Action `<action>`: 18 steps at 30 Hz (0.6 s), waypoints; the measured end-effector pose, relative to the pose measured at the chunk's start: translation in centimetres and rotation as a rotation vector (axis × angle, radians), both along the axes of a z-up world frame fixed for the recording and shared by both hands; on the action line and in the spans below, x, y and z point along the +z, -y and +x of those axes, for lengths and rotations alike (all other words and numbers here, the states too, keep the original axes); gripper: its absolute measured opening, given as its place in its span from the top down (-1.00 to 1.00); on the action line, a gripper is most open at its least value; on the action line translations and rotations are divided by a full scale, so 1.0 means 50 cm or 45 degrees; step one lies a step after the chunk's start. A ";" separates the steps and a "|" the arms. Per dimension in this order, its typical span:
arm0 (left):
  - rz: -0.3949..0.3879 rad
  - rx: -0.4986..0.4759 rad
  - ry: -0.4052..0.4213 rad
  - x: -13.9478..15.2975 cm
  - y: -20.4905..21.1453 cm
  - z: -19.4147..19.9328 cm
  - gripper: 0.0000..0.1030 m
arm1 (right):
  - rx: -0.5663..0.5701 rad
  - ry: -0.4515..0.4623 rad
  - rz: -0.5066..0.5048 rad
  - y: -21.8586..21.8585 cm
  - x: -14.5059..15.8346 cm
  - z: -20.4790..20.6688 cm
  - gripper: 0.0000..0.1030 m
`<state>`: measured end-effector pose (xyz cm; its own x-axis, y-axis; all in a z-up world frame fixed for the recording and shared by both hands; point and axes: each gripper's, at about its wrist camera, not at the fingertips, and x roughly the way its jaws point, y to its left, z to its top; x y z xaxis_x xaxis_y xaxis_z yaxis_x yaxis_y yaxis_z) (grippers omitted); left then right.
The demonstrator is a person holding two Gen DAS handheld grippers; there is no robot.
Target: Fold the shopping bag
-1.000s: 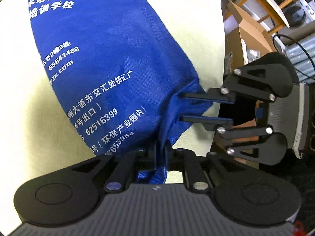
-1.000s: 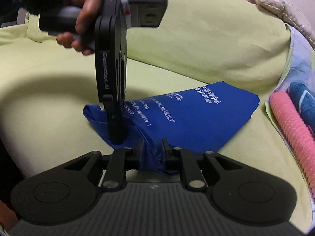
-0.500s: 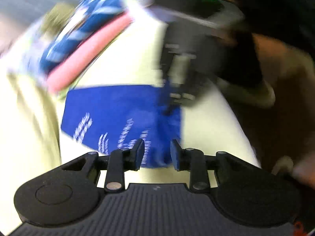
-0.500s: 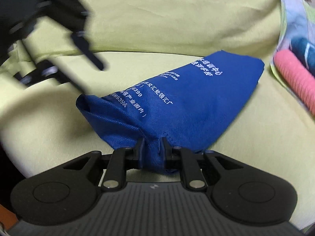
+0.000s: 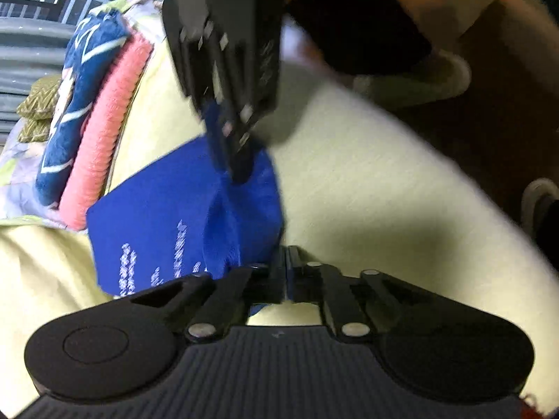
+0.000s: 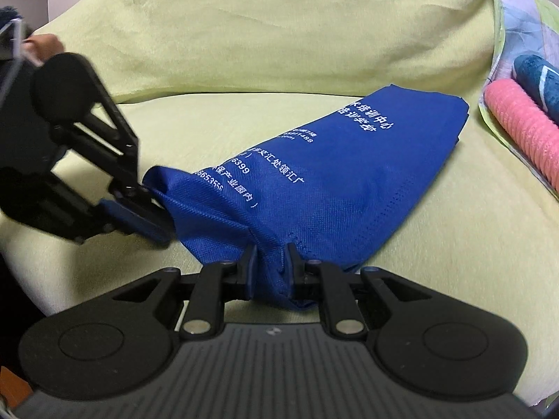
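A blue shopping bag (image 6: 335, 174) with white Chinese print lies folded on a pale green cushion (image 6: 279, 42). It also shows in the left wrist view (image 5: 164, 216). My right gripper (image 6: 271, 262) is shut on the bag's near bunched corner. My left gripper (image 5: 287, 269) is shut, with a thin blue edge of the bag pinched between its fingers at the other near corner. In the right wrist view the left gripper (image 6: 153, 216) sits at the bag's left end. In the left wrist view the right gripper (image 5: 237, 171) comes down on the bag from above, blurred.
A pink ribbed roll (image 6: 524, 132) and a dark blue patterned cloth (image 6: 538, 76) lie at the bag's far end, on a flowered sheet. They also show in the left wrist view (image 5: 104, 125). The cushion's edge drops to a dark floor (image 5: 489, 132) on the right.
My left gripper let go of the bag, swung round to the bag's other near corner and shut on its edge. My right gripper kept its hold.
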<state>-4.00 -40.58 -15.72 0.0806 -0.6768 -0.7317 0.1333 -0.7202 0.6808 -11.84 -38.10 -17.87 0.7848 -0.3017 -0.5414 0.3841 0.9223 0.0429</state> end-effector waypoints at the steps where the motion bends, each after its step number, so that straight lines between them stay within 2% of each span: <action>1: -0.004 -0.001 0.006 -0.001 -0.001 0.001 0.87 | -0.001 -0.003 0.002 -0.001 0.001 -0.001 0.78; 5: -0.048 -0.064 0.084 0.005 -0.037 -0.011 0.83 | 0.001 0.003 0.042 0.009 0.003 -0.003 0.78; 6: -0.059 -0.064 0.071 0.010 -0.047 -0.016 0.83 | 0.002 0.005 0.044 0.010 0.003 -0.002 0.78; 11: -0.179 0.090 -0.172 0.063 -0.050 -0.016 0.78 | 0.003 0.003 0.032 0.010 0.002 -0.001 0.78; 13: -0.171 0.159 -0.240 0.063 -0.016 -0.016 0.78 | -0.002 0.008 0.032 0.009 0.001 -0.001 0.78; 18: -0.098 0.370 -0.490 0.070 0.056 0.023 0.67 | -0.009 0.001 0.019 0.007 -0.002 -0.001 0.78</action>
<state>-2.86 -43.37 -12.23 0.0081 -0.7197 -0.6942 0.5739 -0.5651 0.5927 -11.88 -38.44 -17.98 0.7831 -0.2988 -0.5454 0.3903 0.9189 0.0570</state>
